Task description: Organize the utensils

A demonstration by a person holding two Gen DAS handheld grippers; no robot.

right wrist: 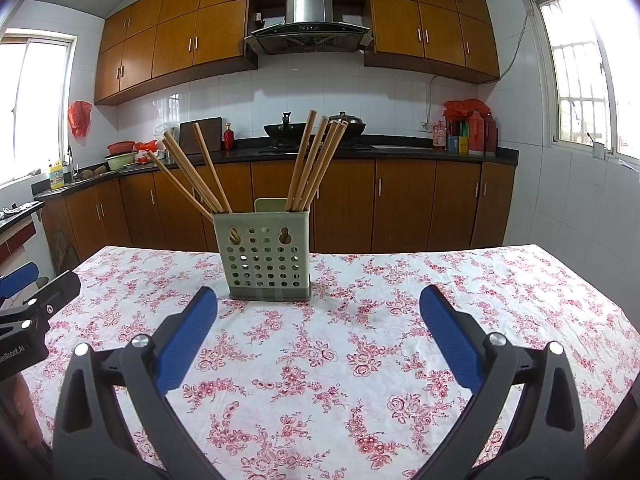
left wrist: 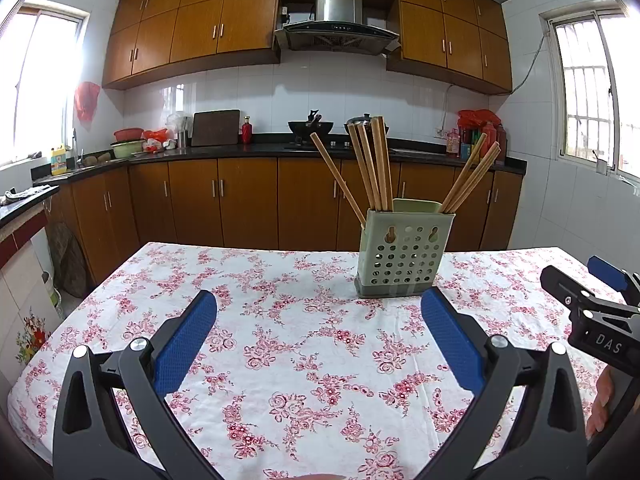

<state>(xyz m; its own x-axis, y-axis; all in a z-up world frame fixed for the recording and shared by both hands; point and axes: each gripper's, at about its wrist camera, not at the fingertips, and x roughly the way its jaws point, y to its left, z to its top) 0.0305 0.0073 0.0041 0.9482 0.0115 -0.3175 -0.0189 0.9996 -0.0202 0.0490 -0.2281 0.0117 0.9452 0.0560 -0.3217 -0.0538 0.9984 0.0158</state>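
Observation:
A pale green perforated utensil holder (left wrist: 404, 254) (right wrist: 267, 255) stands upright on the floral tablecloth (left wrist: 280, 340) (right wrist: 340, 340). Several wooden chopsticks (left wrist: 374, 162) (right wrist: 316, 160) stand in it, fanned out to both sides. My left gripper (left wrist: 320, 308) is open and empty above the table, with the holder just beyond its right finger. My right gripper (right wrist: 319, 308) is open and empty, with the holder just beyond its left finger. Each gripper shows at the edge of the other's view (left wrist: 592, 304) (right wrist: 36, 296).
The table's far edge (left wrist: 320, 249) faces brown kitchen cabinets (left wrist: 248, 204). A black counter (left wrist: 260, 148) behind carries a wok, a cutting board, bottles and bowls. Windows are at both sides.

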